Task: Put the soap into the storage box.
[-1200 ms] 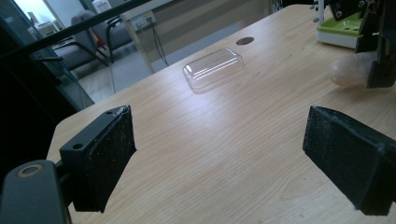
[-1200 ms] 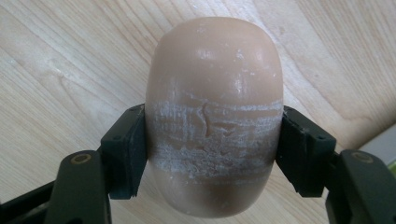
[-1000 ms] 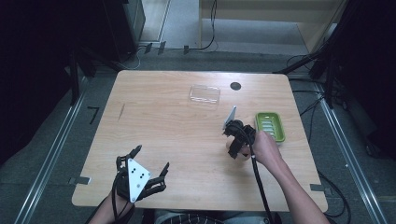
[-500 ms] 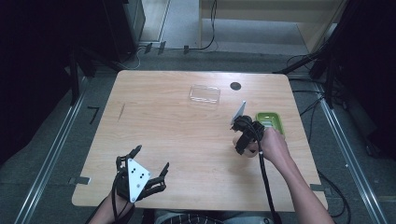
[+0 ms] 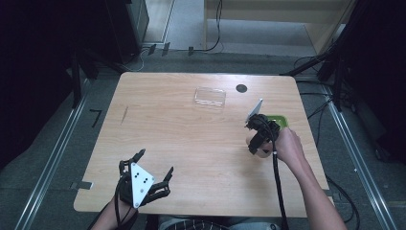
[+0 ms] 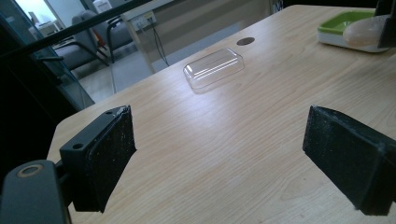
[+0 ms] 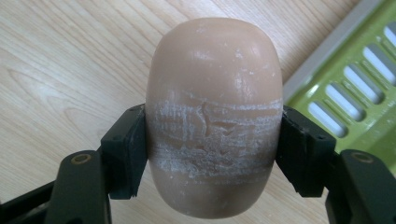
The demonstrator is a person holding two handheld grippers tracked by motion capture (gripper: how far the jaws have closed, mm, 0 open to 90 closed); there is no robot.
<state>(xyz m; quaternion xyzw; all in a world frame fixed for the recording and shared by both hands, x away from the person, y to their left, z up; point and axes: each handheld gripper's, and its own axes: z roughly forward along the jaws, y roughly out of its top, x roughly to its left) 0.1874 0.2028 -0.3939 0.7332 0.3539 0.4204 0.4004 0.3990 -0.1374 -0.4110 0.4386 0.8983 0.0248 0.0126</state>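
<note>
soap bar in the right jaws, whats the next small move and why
Probably carry the soap bar a little further over the green slotted soap dish, then lower it in. The right gripper is shut on the bar above bare table, with the dish just beside it, and the clear lid lies off, apart from the dish.

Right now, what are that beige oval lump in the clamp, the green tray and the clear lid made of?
Lump: probably a bar of soap, matte and waxy, with whitish scrape marks. Green tray: looks like moulded plastic, smooth, with drain slots. Clear lid: likely thin glossy plastic, see-through with bright glints.
</note>
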